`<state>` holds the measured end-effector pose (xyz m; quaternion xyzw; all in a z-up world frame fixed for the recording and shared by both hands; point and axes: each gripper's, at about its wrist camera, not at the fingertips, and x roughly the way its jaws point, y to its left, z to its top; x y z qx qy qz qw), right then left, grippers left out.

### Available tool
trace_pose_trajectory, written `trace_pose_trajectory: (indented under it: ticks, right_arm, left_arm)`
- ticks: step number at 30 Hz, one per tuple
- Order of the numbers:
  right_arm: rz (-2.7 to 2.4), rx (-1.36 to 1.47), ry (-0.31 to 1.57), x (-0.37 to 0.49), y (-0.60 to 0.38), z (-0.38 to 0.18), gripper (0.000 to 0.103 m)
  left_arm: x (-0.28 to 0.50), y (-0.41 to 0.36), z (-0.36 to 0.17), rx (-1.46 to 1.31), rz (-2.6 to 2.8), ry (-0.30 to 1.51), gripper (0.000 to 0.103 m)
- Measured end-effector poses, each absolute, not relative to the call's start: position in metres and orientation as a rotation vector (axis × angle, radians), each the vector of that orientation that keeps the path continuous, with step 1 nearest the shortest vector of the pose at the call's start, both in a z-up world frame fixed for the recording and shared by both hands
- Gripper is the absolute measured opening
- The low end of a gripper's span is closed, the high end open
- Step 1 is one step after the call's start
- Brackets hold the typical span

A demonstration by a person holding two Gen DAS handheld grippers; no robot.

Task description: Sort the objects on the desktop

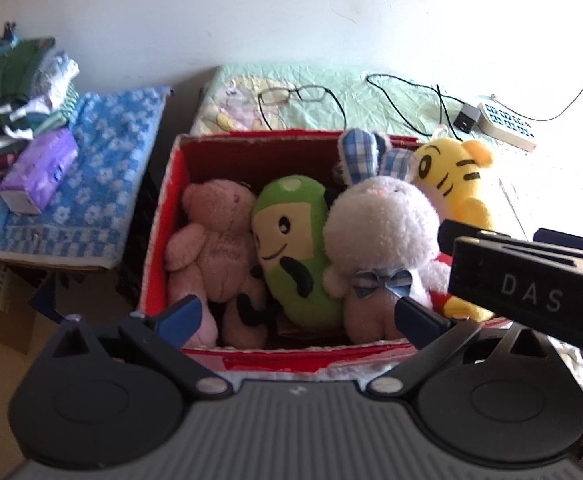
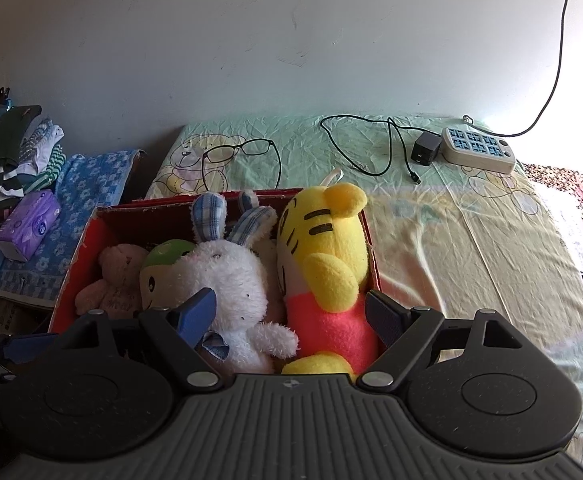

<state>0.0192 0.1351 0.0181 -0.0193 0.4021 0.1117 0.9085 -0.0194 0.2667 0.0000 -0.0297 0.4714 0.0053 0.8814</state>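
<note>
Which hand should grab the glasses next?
Probably the right. Both grippers, left and right, hang open over the red box of toys. The glasses lie past it on the green sheet, and the right gripper sits nearer that side.

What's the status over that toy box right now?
Left gripper open, empty. Right gripper open, empty. Four plush toys in red box. Nothing in the way.

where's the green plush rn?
In the red box, wedged between the pink bear and the white bunny; the left wrist view shows it centre frame, the right wrist view left of centre.
</note>
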Motion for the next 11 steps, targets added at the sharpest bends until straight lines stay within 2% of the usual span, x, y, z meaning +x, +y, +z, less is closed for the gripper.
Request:
trace_pose_trajectory:
  ticks: [6,11]
  right_arm:
    - [0.222,-0.029,0.815,0.0159,0.1317,0.0212,0.084]
    - [0.216,-0.035,0.807,0.0134,0.1333,0.0213,0.084]
  left_arm:
    - [-0.0245,0.2625,0.0090,-0.014,0.027,0.937,0.103]
    - [-0.0201,0.2689,0.0062,-0.036,0.035,0.973,0.103]
